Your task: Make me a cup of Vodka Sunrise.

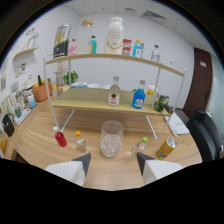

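the gripper [112, 161] hangs over a wooden table [40, 135], its two fingers [82, 161] spread wide and gripping nothing. just ahead of them, in line with the gap, a clear glass [111, 138] stands upright on the table, well clear of both tips. to the glass's left stand a small bottle with an orange cap [80, 141] and, further left, a small red bottle [60, 137]. to its right a small bottle with a green cap [141, 145] leans, and beyond that a yellow can [165, 148] tilts near the shelf leg. behind the glass rises a two-level wooden shelf [90, 97]. on the lower level stand a clear bottle with a red label [114, 93] and, right of it, a blue bottle [139, 96]. the top level holds a large white bottle [115, 35] among several others. a black chair [207, 132] sits at the far right.
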Demonstrator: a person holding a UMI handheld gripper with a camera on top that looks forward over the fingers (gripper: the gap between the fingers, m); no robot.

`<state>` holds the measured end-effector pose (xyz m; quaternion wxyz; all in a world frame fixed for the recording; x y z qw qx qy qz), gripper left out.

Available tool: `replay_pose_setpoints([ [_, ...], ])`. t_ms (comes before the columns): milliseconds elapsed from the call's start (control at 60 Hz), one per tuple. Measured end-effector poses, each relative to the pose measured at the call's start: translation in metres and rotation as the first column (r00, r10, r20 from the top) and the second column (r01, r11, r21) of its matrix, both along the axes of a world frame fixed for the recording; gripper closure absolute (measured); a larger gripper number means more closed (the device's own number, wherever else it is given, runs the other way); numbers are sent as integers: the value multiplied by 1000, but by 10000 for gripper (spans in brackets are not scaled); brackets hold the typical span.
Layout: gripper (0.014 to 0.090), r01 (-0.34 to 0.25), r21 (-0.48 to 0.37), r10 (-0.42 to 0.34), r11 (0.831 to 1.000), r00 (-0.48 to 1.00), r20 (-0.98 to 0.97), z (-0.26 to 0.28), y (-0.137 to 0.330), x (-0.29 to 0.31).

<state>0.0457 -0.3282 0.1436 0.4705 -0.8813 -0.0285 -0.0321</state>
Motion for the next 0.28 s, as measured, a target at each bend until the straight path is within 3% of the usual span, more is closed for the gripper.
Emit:
replay_pose_setpoints([
  [283, 187, 1, -13, -1, 1000, 1000, 11, -3, -6, 1],
])
